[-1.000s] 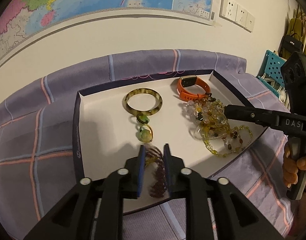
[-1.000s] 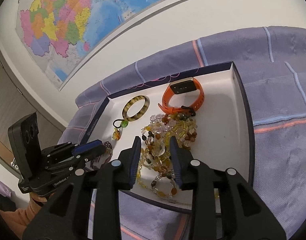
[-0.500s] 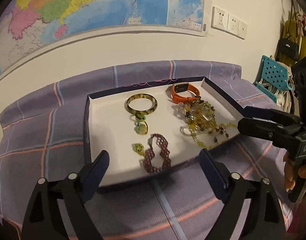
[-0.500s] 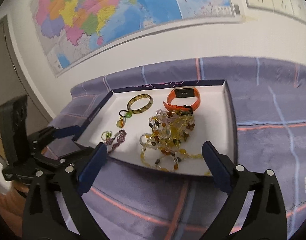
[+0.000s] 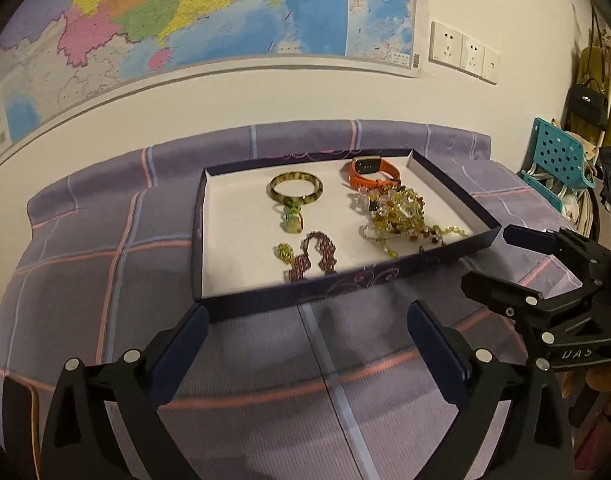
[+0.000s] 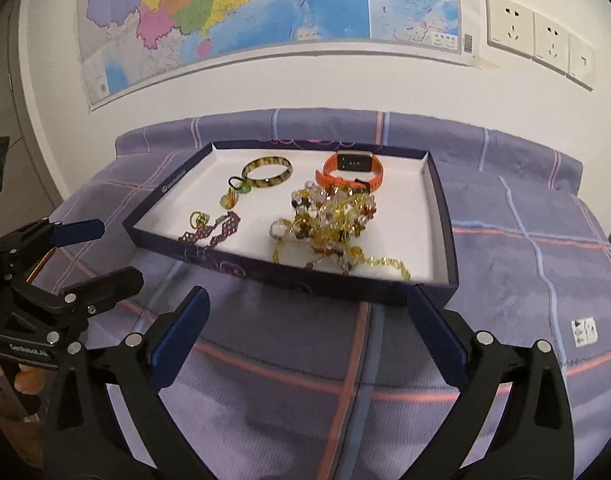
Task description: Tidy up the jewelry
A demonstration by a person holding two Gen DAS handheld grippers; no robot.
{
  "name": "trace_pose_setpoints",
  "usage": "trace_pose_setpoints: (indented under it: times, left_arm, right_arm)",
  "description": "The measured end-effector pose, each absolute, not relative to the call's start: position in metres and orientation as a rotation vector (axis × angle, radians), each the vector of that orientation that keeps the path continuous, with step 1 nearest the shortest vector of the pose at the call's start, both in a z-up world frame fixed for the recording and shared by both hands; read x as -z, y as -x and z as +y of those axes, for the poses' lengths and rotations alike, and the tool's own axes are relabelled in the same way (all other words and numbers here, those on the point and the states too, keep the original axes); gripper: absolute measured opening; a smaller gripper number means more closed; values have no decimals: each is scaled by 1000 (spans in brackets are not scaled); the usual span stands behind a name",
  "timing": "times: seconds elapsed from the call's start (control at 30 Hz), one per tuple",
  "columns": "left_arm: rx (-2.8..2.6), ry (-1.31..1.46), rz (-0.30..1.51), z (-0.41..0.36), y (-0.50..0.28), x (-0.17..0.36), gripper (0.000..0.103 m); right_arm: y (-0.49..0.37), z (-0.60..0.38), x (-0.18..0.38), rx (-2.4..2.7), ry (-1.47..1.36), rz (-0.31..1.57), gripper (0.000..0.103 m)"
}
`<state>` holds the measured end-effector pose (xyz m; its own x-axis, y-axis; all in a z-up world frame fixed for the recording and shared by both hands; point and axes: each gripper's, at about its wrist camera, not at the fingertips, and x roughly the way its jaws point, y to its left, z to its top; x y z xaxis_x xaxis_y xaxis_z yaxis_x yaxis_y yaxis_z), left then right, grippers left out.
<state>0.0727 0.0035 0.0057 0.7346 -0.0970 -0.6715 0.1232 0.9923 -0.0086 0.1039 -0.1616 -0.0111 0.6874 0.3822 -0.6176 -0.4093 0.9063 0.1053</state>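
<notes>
Jewelry lay inside a shallow dark-blue tray with a white floor, which sat on a purple checked cloth in front of a white wall with a map. At the back of the tray were a mottled green-brown bangle and, to its right, an orange watch. A small green pendant lay just in front of the bangle, perhaps touching it, though the view was not sharp enough to be sure. A purple beaded bracelet rested near the front wall, and a tangled heap of yellow and amber bead strands filled the right part. The left gripper hovered over the cloth in front of the tray; its jaws were opening, already spread wide, with nothing between them. The right gripper was also in front of the tray, its fingers spread wide apart and empty. Each gripper showed at the edge of the other's view.
</notes>
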Motion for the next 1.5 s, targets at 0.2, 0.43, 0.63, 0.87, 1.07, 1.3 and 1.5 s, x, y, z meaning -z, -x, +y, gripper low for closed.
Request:
trace_pose_setpoints:
  times: [0.2,0.43,0.63,0.87,1.07,1.3,1.5]
  left_arm:
    - [57,-6,742,9,-66,-3,96]
    - [33,2,771,10,-62,3,96]
    - [19,15,772,12,-58,2,96]
    - [8,15,761,12,-54,-1,96]
    - [4,15,760,11,-53,-1,96]
    - [4,19,758,11,-51,-3,96]
    - [5,20,750,11,-50,-4,96]
  right_arm:
    - [-96,-164,17,-415,18,699,98]
    - [-86,-165,19,-413,5,701,98]
    - [-81,-163,20,-421,5,712,98]
    - [-78,-164,20,-419,-9,713,98]
    - [-76,-164,21,-426,-10,715,98]
    - [-74,-164,21,-429,-16,717,98]
    - [-73,-165,20,-427,-17,711,98]
